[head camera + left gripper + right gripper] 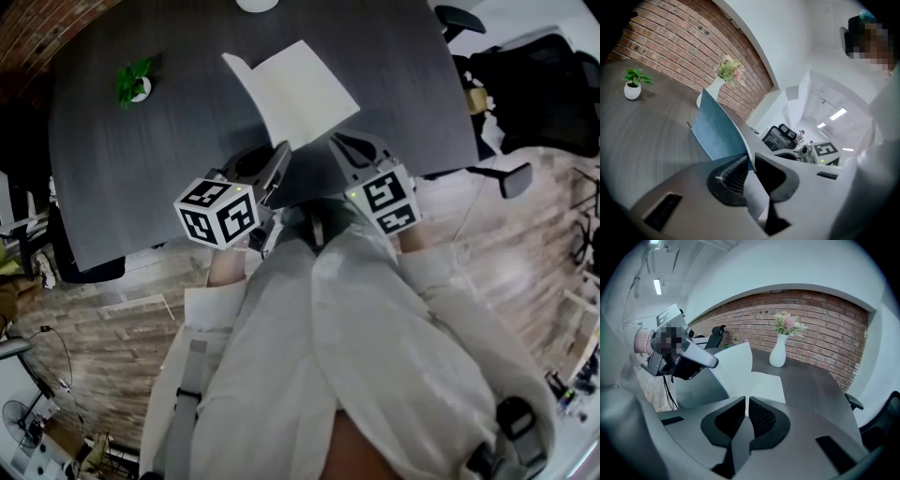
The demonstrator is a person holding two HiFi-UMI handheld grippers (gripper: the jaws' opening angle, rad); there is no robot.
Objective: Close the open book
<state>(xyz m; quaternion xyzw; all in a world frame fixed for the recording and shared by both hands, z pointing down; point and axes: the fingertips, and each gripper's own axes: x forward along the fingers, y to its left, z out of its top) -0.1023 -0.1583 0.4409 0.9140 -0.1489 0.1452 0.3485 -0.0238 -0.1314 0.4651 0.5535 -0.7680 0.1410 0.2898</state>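
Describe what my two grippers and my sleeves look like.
The left gripper and right gripper have grey bodies and black ribbed pads. Each carries a white cube with black square markers. The sleeves are loose and off-white.

White pages and blue cover on the book [298,92]; dark grey, streaky-grained worktop [141,178]; left tool [278,161] and right tool [339,148] grey with black ribbed pads [724,420] and black-and-white square markers; green plant [134,77] in white pot [141,91]; white vase [778,353], pink flowers [788,323]; red brick wall [825,319]; pale wood-plank floor [112,347]; cream sleeves [375,309].
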